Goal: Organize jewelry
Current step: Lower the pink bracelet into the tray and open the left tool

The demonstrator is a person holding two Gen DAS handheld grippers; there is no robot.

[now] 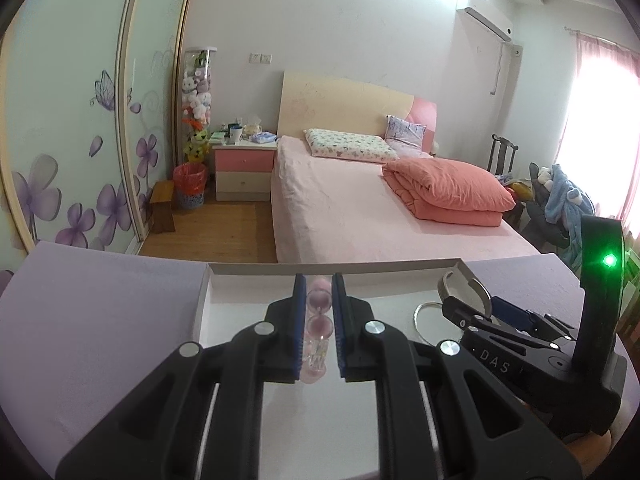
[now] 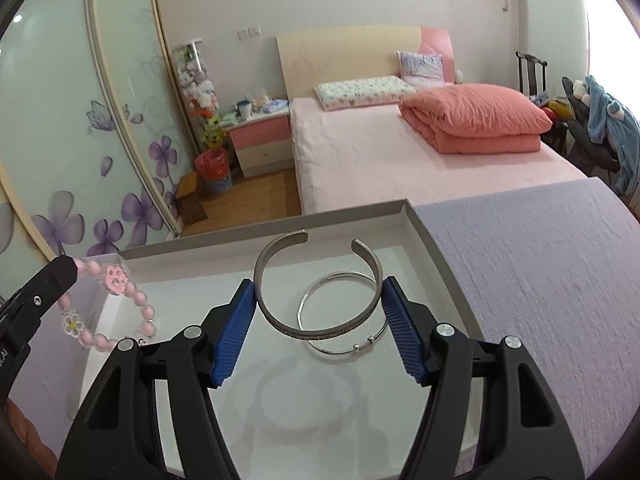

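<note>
Only the right view shows my left gripper (image 2: 76, 276) clamped on the bead bracelet (image 2: 120, 304); my right gripper (image 2: 318, 308) clasps the cuff bangle (image 2: 280, 276) over the tray (image 2: 440, 248).

Home bedroom, lived-in. Double bed (image 1: 360, 208) w/ pink sheet, cream-and-pink headboard (image 1: 344, 104), patterned pillows, folded coral duvet (image 1: 448, 188). Pink/white nightstand (image 1: 244, 172) beside it, top crowded w/ cups & tissues. Sliding wardrobe doors (image 1: 72, 152) printed w/ purple flowers & a butterfly. Tall clear tube of plush toys (image 1: 198, 96) in the corner (likely a kid's or teen's room), red bin below. Wall AC unit (image 1: 486, 16), pink curtain (image 1: 600, 92) at a bright window, clothes heaped on a chair (image 1: 560, 200). Wood floor. Near edge: table under a lilac cloth (image 2: 540, 264).
</note>
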